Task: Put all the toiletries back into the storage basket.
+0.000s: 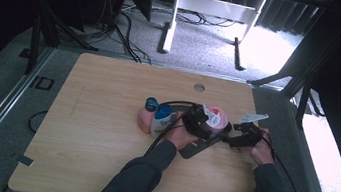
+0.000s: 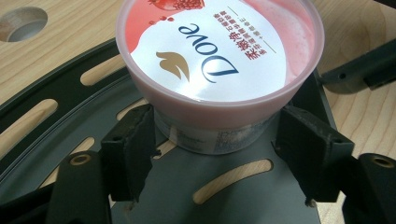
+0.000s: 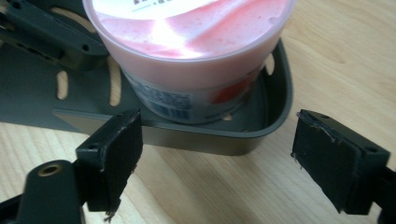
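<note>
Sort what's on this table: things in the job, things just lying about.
In the job:
pink Dove tub
dark slotted tray under it
left gripper, jaws around the tub
right gripper, open beside the tray

Lying about:
pink bottle
white bottle

The tub (image 1: 216, 118) stands upright on the slotted tray (image 1: 194, 150), which lies flat on the tabletop (image 1: 93, 130) right of centre. Two bottles (image 1: 156, 116) stand side by side just left of the tray (whether they touch it cannot be told). The left tool (image 2: 215, 140) sits at the tub's near side, its pads flanking the tub's base. The right tool (image 3: 217, 144) lies just off the tray's right rim, over bare tabletop. A round hole (image 1: 199, 87) sits behind the tub, near the far edge.
</note>
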A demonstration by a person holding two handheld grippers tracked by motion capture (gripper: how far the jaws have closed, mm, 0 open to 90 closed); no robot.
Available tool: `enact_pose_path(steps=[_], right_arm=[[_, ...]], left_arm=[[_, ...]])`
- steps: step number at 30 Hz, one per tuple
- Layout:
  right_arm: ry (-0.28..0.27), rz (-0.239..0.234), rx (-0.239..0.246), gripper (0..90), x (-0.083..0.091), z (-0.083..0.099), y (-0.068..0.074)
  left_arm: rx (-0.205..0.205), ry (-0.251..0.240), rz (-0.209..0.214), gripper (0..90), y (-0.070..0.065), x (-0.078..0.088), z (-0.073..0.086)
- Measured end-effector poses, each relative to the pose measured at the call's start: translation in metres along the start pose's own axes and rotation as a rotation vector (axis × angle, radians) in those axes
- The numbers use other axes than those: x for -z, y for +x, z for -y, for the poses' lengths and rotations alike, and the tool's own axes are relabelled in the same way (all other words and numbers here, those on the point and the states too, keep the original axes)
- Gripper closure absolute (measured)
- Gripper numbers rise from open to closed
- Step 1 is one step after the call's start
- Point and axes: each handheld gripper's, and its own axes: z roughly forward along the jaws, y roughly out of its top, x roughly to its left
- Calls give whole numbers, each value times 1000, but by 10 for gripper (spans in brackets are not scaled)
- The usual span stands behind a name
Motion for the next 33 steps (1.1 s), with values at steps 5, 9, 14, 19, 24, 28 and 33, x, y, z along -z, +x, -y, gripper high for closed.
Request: enact_pose_path(steps=[5,9,14,19,24,28,33], right_arm=[[-19,-39,-27,164,-1,4,-2],[-17,-43,-26,164,-1,4,-2],[-12,-39,-15,156,0,5,0],[-26,-28,0,195,3,5,2],[-60,-27,-24,240,9,15,6],[-54,-10,-26,277,14,27,17],[-85,1,-48,327,19,43,37]], left_arm=[[-7,-2,5,323,-3,-1,-1],[-23,-4,22,337,-7,-1,-2],[-30,-2,25,345,-7,-1,-2],[-23,-6,26,385,-6,1,0],[-9,-24,10,394,-7,14,3],[-19,-46,37,419,-10,24,5],[-25,-60,74,453,-14,33,11]])
